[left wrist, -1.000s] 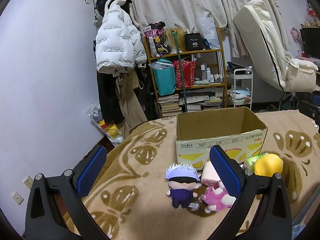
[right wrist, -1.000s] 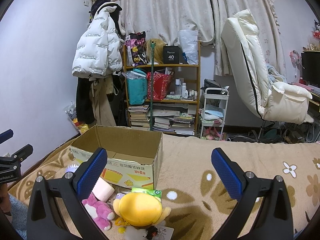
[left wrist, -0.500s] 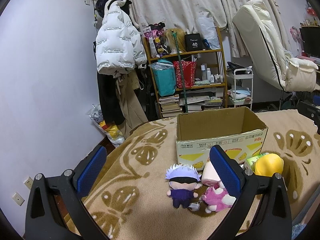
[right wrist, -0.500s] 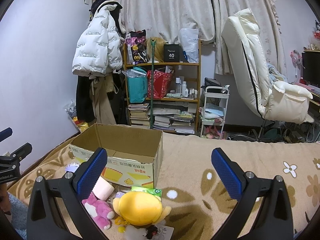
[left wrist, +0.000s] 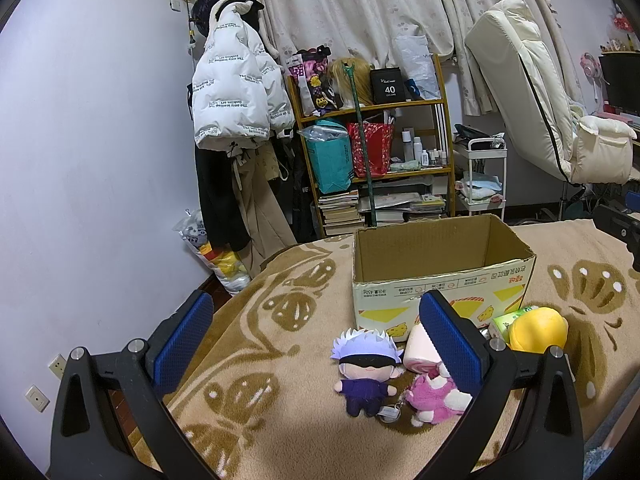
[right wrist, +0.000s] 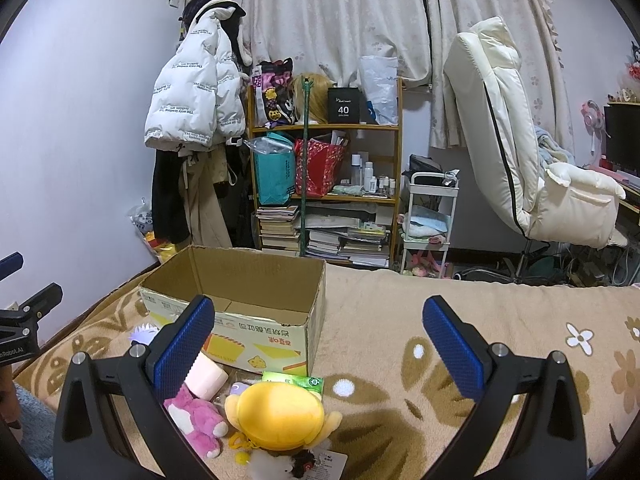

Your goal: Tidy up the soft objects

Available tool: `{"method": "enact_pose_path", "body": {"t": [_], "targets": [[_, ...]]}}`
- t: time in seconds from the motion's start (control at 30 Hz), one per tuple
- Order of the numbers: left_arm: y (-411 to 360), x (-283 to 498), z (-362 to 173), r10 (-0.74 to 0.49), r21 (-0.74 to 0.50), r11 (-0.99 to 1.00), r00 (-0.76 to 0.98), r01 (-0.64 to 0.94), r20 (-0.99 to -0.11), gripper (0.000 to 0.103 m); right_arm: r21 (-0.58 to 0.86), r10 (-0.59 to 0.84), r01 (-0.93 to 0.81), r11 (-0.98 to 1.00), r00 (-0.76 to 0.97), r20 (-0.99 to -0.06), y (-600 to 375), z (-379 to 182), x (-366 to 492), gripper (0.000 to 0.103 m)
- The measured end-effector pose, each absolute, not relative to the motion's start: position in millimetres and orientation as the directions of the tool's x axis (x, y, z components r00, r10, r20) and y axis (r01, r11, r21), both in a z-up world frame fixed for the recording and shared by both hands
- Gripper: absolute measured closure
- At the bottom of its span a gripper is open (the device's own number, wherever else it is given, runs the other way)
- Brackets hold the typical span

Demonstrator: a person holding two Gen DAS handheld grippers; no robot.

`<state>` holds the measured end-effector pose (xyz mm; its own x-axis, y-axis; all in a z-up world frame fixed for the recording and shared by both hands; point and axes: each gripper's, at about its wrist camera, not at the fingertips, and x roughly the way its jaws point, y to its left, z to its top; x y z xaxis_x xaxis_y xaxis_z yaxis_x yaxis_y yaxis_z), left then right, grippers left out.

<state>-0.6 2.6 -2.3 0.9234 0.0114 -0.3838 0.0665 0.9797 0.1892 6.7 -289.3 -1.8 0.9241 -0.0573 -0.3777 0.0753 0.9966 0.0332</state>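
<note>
Two grippers, left and right, jaws wide apart, holding nothing. Toys heaped just before the box, empty and open-topped, likely ready for dropping in.

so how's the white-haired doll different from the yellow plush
The white-haired doll has spiky pale hair, a dark blindfold and a purple outfit; the yellow plush is a plain rounded yellow shape. The doll lies face up with its face showing, while the yellow plush shows no face in either view. The doll sits furthest left in the row, the yellow plush furthest right. Both rest on the blanket in front of the cardboard box, ungripped.
</note>
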Motion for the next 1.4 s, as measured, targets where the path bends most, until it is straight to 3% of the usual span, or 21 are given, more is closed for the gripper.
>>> {"method": "enact_pose_path", "body": {"t": [1.13,1.4], "targets": [[1,-3,1,0.012,0.197,0.978,0.925,0.068,-0.379,0.001,0.031,-0.059,0.077,0.997,0.921,-0.385,-288,-2,8,0.0],[-2,10,-3,0.02,0.217,0.973,0.904,0.081,-0.427,0.001,0.036,-0.014,0.031,0.999,0.913,-0.407,-286,-19,14,0.0]]}}
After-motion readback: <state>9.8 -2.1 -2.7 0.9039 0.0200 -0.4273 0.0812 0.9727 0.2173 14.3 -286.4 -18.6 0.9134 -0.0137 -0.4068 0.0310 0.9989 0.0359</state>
